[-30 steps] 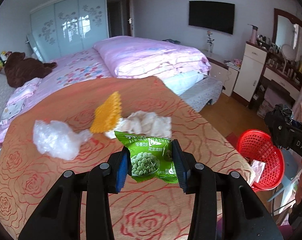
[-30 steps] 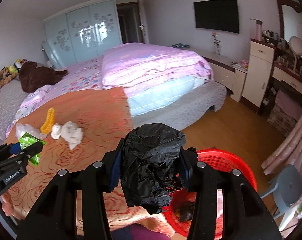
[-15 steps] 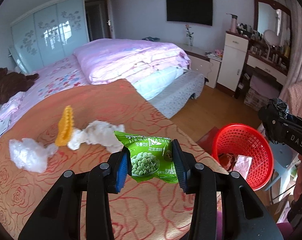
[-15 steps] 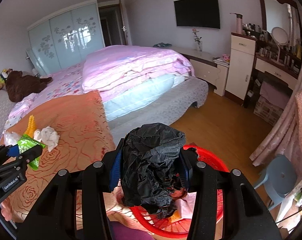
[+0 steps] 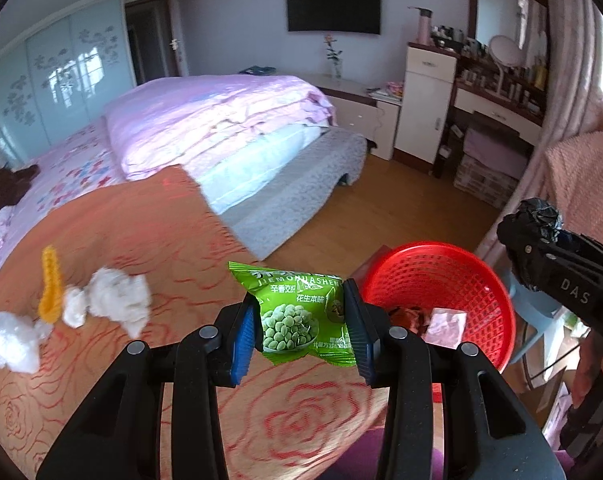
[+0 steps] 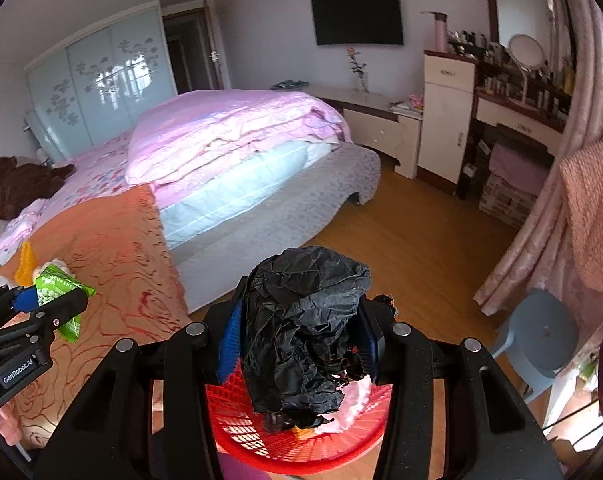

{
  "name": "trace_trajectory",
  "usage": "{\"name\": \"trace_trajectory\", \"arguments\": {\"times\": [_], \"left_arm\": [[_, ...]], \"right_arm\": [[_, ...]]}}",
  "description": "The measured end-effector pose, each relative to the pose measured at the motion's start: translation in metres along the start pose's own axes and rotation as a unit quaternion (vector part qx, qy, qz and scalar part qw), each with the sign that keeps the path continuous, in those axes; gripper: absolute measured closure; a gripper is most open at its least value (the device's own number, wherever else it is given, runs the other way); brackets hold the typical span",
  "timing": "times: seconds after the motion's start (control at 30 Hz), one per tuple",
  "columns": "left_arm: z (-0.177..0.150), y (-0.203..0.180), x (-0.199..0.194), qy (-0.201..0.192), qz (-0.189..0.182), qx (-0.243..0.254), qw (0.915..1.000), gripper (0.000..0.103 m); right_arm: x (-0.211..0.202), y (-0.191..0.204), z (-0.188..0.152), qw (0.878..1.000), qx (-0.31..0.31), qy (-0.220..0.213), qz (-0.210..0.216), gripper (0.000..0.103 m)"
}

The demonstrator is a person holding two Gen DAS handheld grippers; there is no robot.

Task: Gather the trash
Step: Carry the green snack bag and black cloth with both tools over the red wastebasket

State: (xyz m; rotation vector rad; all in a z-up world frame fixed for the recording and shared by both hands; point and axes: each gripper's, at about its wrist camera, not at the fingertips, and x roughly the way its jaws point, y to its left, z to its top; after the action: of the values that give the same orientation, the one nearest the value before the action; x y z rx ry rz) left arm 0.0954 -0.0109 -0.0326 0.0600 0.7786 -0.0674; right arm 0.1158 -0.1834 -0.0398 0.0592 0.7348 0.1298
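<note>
Left wrist: left gripper (image 5: 299,322) pinches green packet (image 5: 297,316) | right wrist: right gripper (image 6: 297,338) pinches black bag (image 6: 301,320)

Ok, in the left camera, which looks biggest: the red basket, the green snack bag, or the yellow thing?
1. Red basket
2. Green snack bag, though it is nearest the camera, so it looks bigger than it is
3. Yellow thing

Rose-patterned orange bedspread (image 5: 149,240) bearing white tissue wad (image 5: 113,300), yellow scrap (image 5: 51,284), clear plastic wad (image 5: 9,344)
</note>
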Motion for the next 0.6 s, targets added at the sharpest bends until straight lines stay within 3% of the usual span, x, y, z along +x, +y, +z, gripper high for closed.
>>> {"name": "trace_trajectory", "arguments": {"times": [0.27,0.6], "left_arm": [[0.000,-0.037,0.026,0.025,-0.038,0.020,0.9988,0.064],[-0.012,-0.076,0.064,0.070,-0.070,0.052,0.9937,0.064]], "right_arm": [[0.005,-0.026,-0.008,0.999,0.027,0.011,-0.017,0.057],[0.026,-0.041,-0.020,0.997,0.058,0.055,-0.008,0.057]]}}
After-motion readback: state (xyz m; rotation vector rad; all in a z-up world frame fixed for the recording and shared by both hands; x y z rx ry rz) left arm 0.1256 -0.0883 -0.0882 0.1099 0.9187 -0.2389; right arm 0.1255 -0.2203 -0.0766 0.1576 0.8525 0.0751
